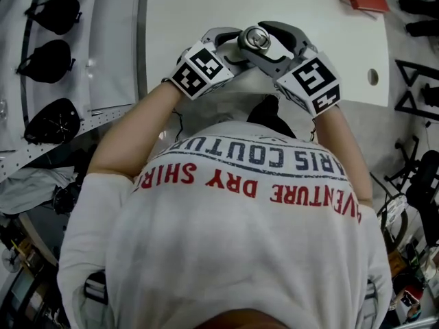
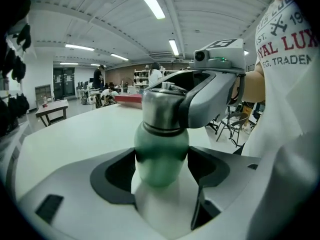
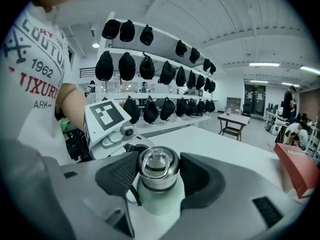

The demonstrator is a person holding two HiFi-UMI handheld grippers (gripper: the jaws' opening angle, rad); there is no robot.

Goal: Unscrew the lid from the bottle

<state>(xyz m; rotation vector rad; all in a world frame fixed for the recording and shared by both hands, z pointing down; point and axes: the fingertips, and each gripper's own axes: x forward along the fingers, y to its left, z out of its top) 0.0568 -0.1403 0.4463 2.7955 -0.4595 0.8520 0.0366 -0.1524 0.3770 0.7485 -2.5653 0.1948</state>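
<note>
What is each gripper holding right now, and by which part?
The left gripper holds the bottle by its green body, just below the lid. The right gripper clamps the steel lid by its sides.

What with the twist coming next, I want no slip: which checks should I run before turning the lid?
1. Left gripper clamped on the green bottle: ok, both pads press its body.
2. Right gripper closed on the lid: ok, pads meet its sides.
3. Lid seated on the bottle: ok, no gap shows.
4. Grippers clear of each other for turning: cannot tell, they crowd closely.
5. Bottle resting on the table: cannot tell, its base is hidden.
</note>
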